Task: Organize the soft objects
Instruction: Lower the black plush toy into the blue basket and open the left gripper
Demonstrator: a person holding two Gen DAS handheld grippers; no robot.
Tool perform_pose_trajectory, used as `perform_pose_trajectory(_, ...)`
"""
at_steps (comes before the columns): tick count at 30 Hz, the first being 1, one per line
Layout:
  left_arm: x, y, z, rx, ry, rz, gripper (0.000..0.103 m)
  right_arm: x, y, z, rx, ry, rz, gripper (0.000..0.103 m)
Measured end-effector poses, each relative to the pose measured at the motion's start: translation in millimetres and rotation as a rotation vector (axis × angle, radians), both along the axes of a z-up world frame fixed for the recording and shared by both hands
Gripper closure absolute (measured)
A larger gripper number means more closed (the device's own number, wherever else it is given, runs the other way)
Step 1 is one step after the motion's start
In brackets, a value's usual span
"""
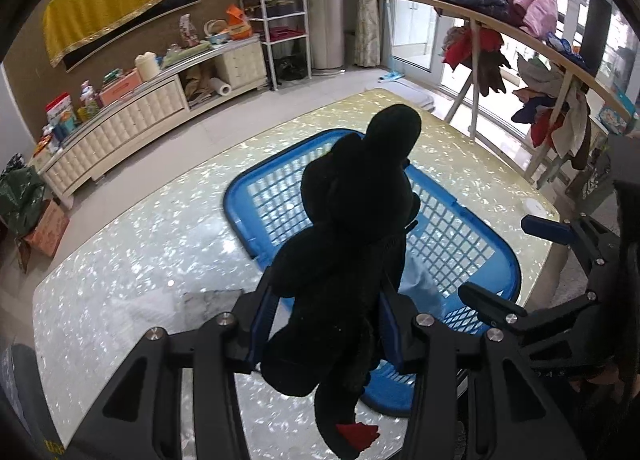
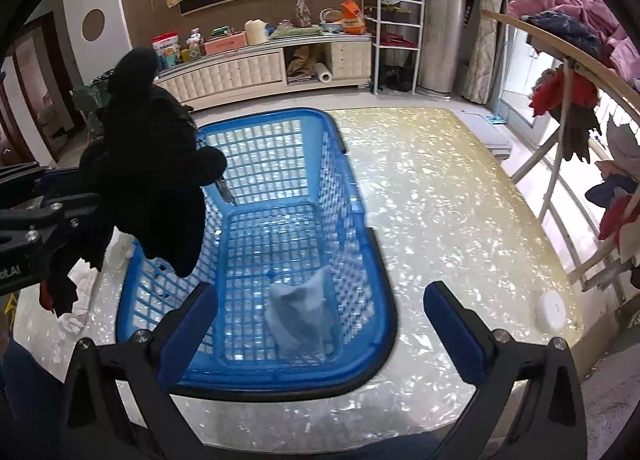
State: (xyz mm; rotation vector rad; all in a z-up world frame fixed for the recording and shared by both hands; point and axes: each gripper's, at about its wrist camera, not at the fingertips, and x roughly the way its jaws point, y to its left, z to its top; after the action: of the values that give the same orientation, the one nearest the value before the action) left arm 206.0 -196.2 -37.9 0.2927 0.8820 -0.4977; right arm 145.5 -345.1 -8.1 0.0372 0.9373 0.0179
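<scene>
My left gripper (image 1: 328,300) is shut on a black plush toy (image 1: 352,211) with a red tip at its bottom. It hangs over the near left part of a blue lattice basket (image 1: 240,195) on the pearly table (image 1: 140,252). In the right wrist view the toy (image 2: 152,163) dangles above the basket's left rim (image 2: 260,117). A pale blue cloth (image 2: 300,316) lies inside the basket at its near end. My right gripper (image 2: 320,332) stands open above that end with nothing between its fingers. It also shows at the right of the left wrist view (image 1: 516,260).
Crumpled white cloth (image 2: 76,320) lies on the table left of the basket. A small white round disc (image 2: 552,308) sits near the table's right corner. A wooden drying rack (image 2: 560,163) loaded with clothes stands beyond the right edge. A long low cabinet (image 2: 240,71) lines the far wall.
</scene>
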Motion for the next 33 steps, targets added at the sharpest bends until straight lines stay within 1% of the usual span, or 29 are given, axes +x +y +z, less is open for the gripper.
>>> perform_pose_trajectory(8, 15.4, -29.1, -16.2, 0.028, 0.029, -0.054, 0.060, -6.8, -17.0, 1.4, 0.007, -0.017, -0.053, 0.000)
perform_pose_trajectory(13, 26.6, -39.7, -31.3, 0.045, 0.070, -0.069, 0.060, -8.9, -18.7, 2.3, 0.014, -0.031, -0.072, 0.000)
perform_pose_trajectory(17, 33.2, -43.3, -40.3, 0.057, 0.087, -0.064, 0.060, -4.8, -16.5, 0.1, -0.009, -0.032, -0.085, 0.000)
perform_pose_trajectory(26, 44.2, -47.5, -57.0, 0.106, 0.112, -0.064, 0.058, 1.4, -13.6, -11.5, -0.011, -0.007, -0.089, 0.000)
perform_pose_trajectory(31, 48.8, -46.9, -63.1, 0.125, 0.122, -0.061, 0.056, 7.1, -15.9, -14.3, -0.011, 0.000, -0.103, 0.000)
perform_pose_trajectory(33, 52.1, -45.9, -65.9, 0.129, 0.134, -0.058, 0.052, 8.4, -15.8, -15.7, -0.014, 0.003, -0.106, 0.000)
